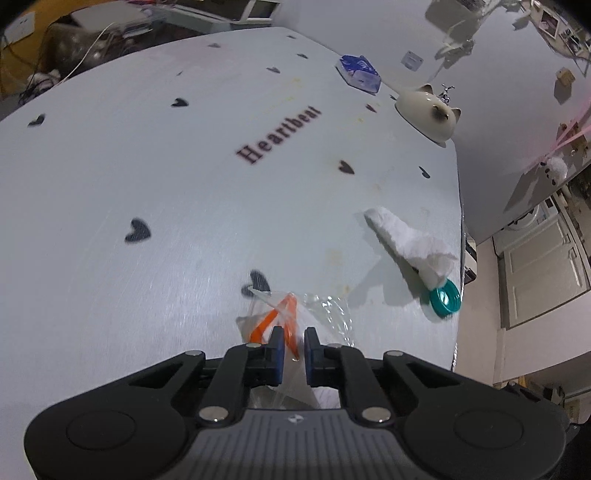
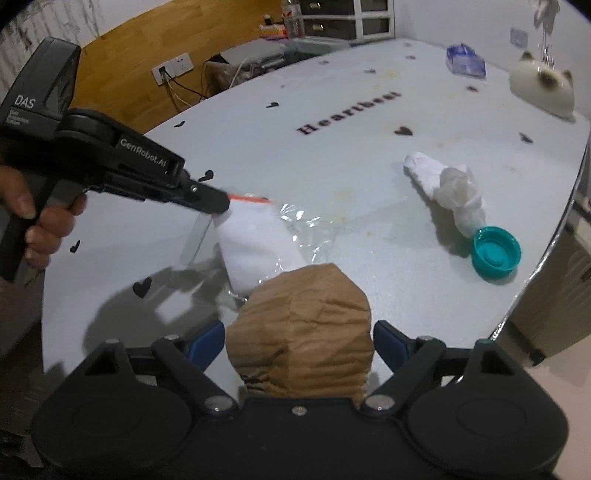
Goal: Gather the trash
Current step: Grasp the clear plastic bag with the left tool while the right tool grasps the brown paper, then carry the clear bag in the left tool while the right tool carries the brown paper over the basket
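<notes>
The left tongs [image 1: 294, 341] pinch the clear plastic bag [image 2: 258, 240] just beyond the brown paper wad [image 2: 301, 328], which sits between the wide right tongs [image 2: 298, 341]. The thin film could slip free or tear, so the wad may miss the mouth.

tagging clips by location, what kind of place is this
Probably a room in a home: a table under a heart-print "Heartbeat" cloth, a cat-shaped ceramic bowl on it, and a drawer cabinet against the wall behind.
</notes>
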The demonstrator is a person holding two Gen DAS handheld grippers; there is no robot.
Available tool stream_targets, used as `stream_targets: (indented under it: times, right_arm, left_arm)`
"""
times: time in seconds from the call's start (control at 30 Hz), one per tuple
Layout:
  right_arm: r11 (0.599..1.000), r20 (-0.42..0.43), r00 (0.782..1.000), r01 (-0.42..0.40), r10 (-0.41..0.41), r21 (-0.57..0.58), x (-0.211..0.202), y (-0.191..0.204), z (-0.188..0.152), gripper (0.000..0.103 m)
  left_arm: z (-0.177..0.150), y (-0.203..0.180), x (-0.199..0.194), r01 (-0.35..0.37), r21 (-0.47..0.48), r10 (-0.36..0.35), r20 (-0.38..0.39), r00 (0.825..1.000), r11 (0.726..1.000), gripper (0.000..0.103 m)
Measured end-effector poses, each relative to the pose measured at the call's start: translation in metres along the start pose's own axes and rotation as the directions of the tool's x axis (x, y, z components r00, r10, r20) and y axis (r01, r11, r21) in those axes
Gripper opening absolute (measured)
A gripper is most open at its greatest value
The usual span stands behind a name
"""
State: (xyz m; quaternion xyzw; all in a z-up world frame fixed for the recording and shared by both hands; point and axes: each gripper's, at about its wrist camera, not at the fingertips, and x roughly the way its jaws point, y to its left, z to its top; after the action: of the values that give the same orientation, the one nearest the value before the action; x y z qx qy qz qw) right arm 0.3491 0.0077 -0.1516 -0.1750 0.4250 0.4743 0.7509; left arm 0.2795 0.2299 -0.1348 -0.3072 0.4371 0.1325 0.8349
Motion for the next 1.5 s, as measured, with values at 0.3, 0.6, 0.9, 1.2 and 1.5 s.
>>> stream_targets:
  times: [0.3,0.6,0.9,1.2,1.5]
  right_arm:
    - [0.992,-0.036,0.996,0.079,-0.083,-0.101,0.016,0.023,0.003,0.100]
    - [0.987,-0.042,0.992,0.110,-0.115,-0.117,0.010,0.025,-0.012,0.099]
    - [0.971,-0.048,0.988,0.136,-0.149,-0.197,0.020,0.034,-0.022,0.098]
    - [0.992,-0.063,0.990,0.129,-0.128,0.000,0.009,0.011,-0.020,0.084]
    - [0.977,0.042,0.991,0.120,-0.129,0.177,-0.036,-0.015,-0.014,0.079]
  left_arm:
    - [-0.011,-0.004,0.008,0.047,-0.014,-0.048,-0.027,0.999,0.999,0.037]
    - [-0.017,0.005,0.027,0.127,-0.118,-0.131,-0.029,0.991,0.985,0.035]
    - [-0.019,0.001,0.040,0.136,-0.171,-0.147,-0.053,0.988,0.976,0.025]
    - [-0.019,-0.011,0.024,0.134,-0.170,-0.140,-0.021,0.990,0.976,0.008]
    - [-0.016,-0.049,-0.024,0.027,0.010,-0.028,0.092,0.995,1.000,0.006]
